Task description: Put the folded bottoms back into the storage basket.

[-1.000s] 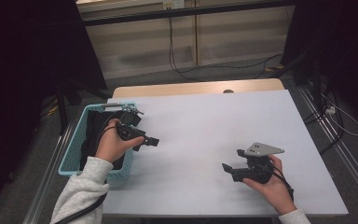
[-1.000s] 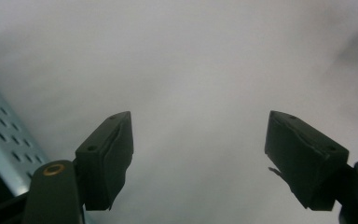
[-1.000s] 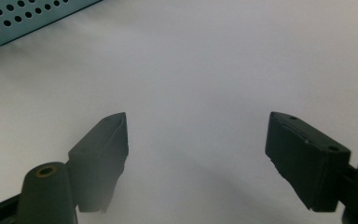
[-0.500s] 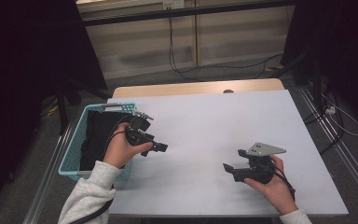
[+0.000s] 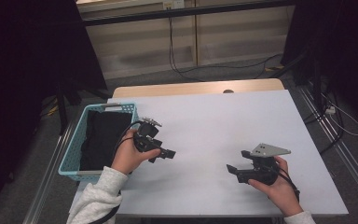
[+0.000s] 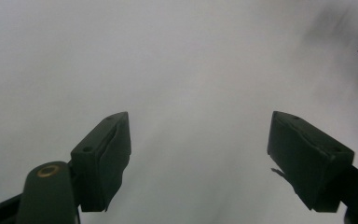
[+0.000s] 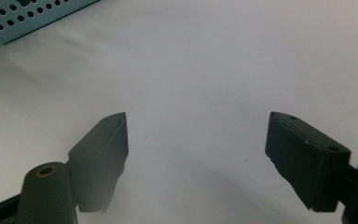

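Note:
My left gripper hangs over the white table just right of a light blue basket. Its jaws stand wide apart with nothing between them, and the left gripper view has only bare white table between the fingertips. My right gripper rests low at the table's front right, carrying a grey three-cornered plate. It points left and is open and empty. In the right gripper view a corner of the basket sits far off at the top left.
A black cloth lies inside the basket. A wooden tabletop edge runs behind the white surface. Cables trail on the floor beyond, and dark curtains hang on both sides.
My left hand has moved right and a little down, from over the basket's right rim out above the white table. The right hand has stayed where it was.

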Available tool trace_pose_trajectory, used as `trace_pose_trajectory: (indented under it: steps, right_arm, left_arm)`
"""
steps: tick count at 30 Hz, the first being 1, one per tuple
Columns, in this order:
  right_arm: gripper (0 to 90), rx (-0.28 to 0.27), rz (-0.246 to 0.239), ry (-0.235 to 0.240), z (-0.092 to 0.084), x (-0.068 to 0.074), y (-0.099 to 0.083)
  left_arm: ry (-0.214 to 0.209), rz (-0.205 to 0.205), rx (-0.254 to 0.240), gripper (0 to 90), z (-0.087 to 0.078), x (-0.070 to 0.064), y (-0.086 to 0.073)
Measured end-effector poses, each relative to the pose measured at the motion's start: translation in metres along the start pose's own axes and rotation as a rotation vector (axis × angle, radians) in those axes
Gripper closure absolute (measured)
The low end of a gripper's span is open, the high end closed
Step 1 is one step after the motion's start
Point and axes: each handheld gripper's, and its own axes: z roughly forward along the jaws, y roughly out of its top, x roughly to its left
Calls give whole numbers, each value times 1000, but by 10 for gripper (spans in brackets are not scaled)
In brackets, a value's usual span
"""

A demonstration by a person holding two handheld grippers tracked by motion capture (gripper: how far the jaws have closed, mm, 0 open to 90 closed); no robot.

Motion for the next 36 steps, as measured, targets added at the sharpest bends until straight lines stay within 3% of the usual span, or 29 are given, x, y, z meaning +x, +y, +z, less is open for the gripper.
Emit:
trace_pose_trajectory:
  steps: [9,36]
  right_arm:
    - [207,7,3,2,-3,-2,-1]
    - [205,19,0,11,-5,-4,-1]
  left_arm:
    - [-17,11,-2,205,9,-4,-9]
    - [-37,-13,-37,188,20,-4,-32]
